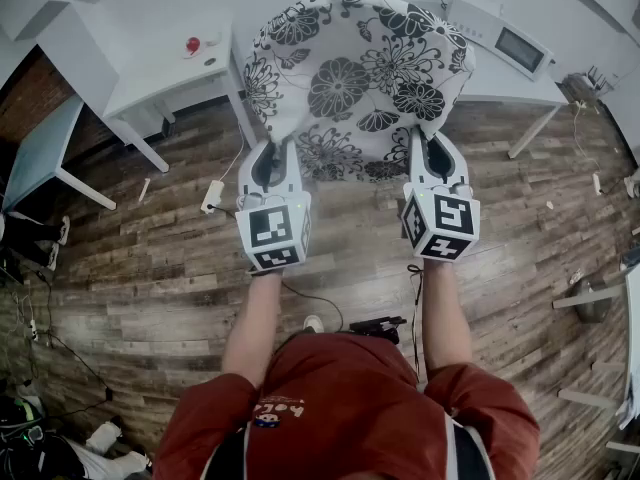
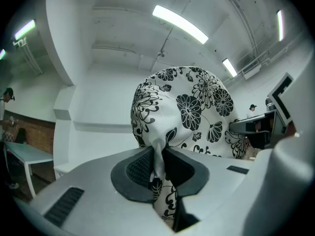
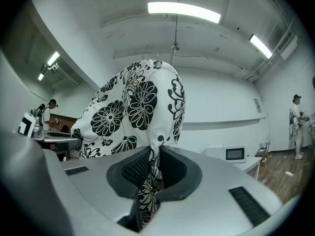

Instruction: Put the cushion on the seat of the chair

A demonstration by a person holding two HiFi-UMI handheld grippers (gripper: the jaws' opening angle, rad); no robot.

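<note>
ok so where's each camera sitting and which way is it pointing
Head view: on the person's head, facing steeply down at the cushion, left gripper and right gripper; forearms and red shirt show.
Left gripper view: on the left gripper, facing upward along its jaws, shut on cushion fabric.
Right gripper view: likewise, on the right gripper.
Shared: all show the cushion.

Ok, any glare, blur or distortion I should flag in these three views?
Head view: heavy fisheye bending at the edges, even light, cushion print sharp. Left gripper view: ceiling strip light blown out white, dark vignette corners, cushion fabric in the jaws crisp. Right gripper view: same overexposed strip light, and no motion blur.
</note>
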